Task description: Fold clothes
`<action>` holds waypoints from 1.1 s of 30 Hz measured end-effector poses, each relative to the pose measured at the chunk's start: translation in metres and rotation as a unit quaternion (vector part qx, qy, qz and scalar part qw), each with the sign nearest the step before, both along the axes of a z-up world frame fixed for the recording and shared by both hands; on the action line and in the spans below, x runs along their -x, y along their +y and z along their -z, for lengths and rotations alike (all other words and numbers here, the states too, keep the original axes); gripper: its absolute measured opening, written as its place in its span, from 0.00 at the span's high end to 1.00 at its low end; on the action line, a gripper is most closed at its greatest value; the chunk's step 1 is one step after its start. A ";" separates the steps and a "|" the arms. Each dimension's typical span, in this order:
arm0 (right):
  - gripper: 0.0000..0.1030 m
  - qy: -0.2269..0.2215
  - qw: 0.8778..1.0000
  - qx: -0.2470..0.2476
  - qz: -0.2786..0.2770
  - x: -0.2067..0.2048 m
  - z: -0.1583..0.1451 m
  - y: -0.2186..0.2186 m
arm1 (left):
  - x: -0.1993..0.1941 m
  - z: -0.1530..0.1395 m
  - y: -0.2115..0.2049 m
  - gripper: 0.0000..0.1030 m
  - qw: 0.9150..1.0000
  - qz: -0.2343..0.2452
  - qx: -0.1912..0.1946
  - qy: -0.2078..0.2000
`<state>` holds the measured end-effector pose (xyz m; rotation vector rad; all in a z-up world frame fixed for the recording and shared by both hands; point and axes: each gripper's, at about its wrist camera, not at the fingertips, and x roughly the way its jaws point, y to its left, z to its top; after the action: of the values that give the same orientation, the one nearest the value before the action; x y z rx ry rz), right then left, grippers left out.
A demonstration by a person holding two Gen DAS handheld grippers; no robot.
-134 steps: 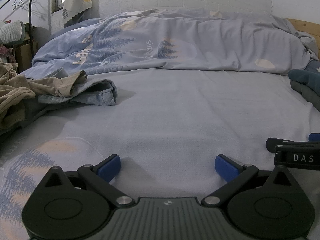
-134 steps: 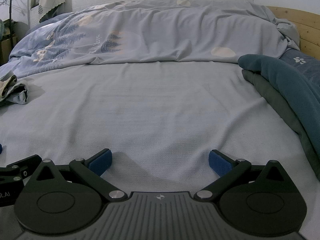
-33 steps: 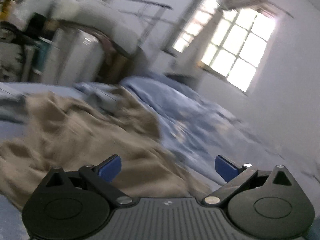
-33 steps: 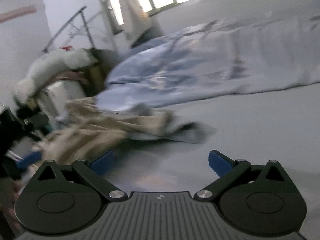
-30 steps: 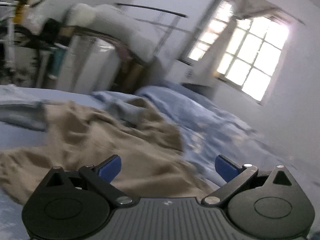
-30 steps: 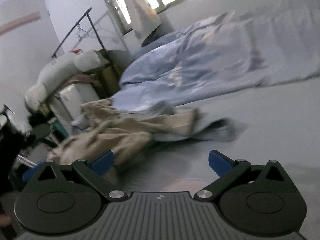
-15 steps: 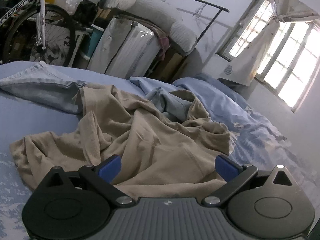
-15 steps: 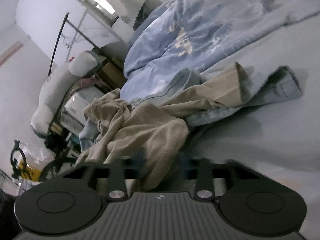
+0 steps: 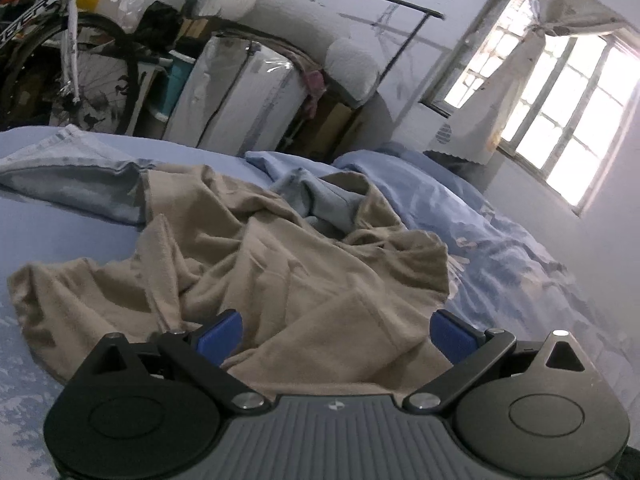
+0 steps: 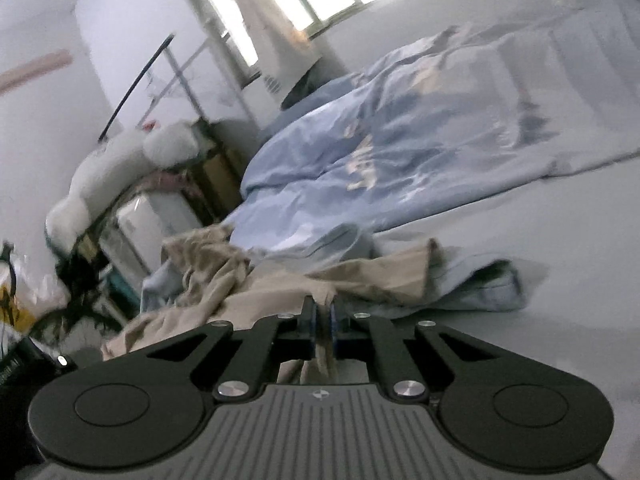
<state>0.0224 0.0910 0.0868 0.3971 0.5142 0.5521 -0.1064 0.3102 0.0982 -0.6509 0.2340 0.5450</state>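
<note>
The tan garment (image 9: pixel 280 272) lies crumpled on the bed sheet (image 9: pixel 60 232), near the side of the bed that faces the stored clutter. In the left wrist view its bulk runs from the near right, between the gripper's pads, away to the far left, where one flat end spreads out on the sheet; no clear front or collar can be made out in the folds. A pale blue garment (image 9: pixel 80 176) lies partly under it and shows again in a hollow near its middle. The left gripper (image 9: pixel 338 334) stands spread wide with tan cloth lying between its blue pads (image 9: pixel 218 334), which do not press on it. The right gripper (image 10: pixel 322 314) has just been closing and now pinches a fold of the tan garment's edge, the pads nearly together. Beyond lie a rumpled blue duvet (image 10: pixel 400 168), a bicycle (image 9: pixel 72 52) and a window (image 9: pixel 568 92)
</note>
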 end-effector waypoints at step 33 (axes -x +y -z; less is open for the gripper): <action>0.98 -0.073 0.972 -0.010 0.223 0.036 -0.031 -0.239 | -0.038 -0.005 -0.145 0.00 0.975 0.187 -0.121 -0.010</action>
<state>-0.0136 -0.1478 0.1174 0.4705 0.2637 0.1494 -0.0681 0.1650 0.1031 -0.3625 0.2601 0.1987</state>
